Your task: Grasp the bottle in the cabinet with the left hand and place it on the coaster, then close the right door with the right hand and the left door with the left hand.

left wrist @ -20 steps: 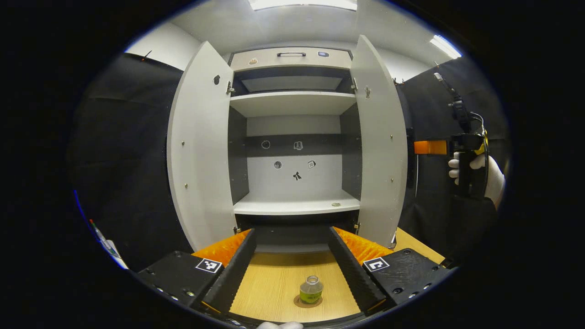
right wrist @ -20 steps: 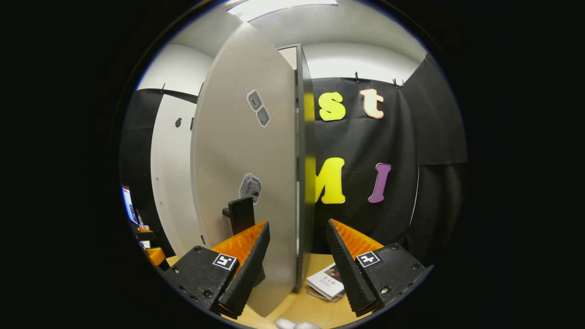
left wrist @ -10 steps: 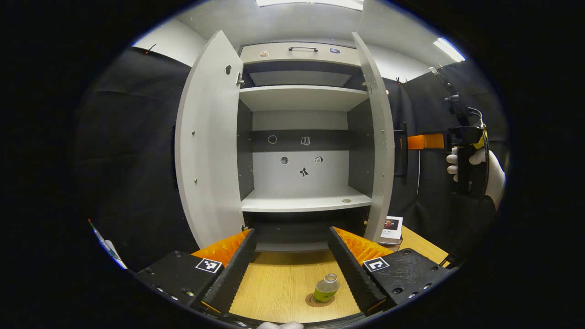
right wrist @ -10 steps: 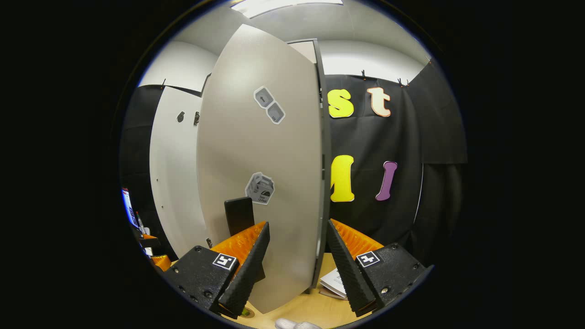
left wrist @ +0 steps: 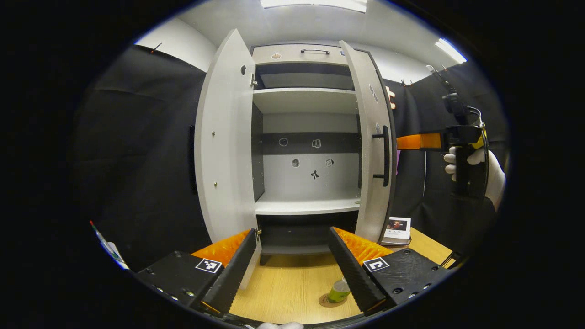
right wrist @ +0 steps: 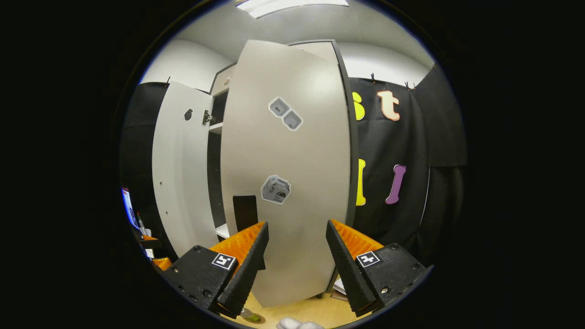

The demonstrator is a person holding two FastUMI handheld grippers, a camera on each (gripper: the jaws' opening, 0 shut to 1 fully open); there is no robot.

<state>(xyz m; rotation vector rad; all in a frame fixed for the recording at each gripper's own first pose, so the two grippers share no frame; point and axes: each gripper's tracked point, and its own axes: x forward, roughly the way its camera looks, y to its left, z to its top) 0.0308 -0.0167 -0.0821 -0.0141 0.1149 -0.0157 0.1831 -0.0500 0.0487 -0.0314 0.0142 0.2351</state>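
The small bottle [left wrist: 339, 289] with green liquid stands on the round coaster [left wrist: 330, 301] on the wooden table, just in front of my left gripper [left wrist: 292, 269], which is open and holds nothing. The cabinet's left door [left wrist: 224, 137] stands wide open. Its right door [left wrist: 372, 151] is swung partway towards shut, its dark handle [left wrist: 386, 155] facing out. My right gripper [right wrist: 297, 265] is open, with the right door's outer face [right wrist: 292, 183] close before its fingers; whether they touch it I cannot tell. In the left gripper view that gripper [left wrist: 418, 141] is held by a gloved hand [left wrist: 475, 164].
The cabinet shelves [left wrist: 306, 205] are bare. A small book [left wrist: 396, 230] lies on the table [left wrist: 283, 288] at the foot of the right door. The bottle [right wrist: 249, 314] shows low in the right gripper view. Black cloth walls stand on both sides.
The right door has swung further towards shut as my right gripper followed it. My left gripper has turned left, so the bottle now sits nearer its right finger.
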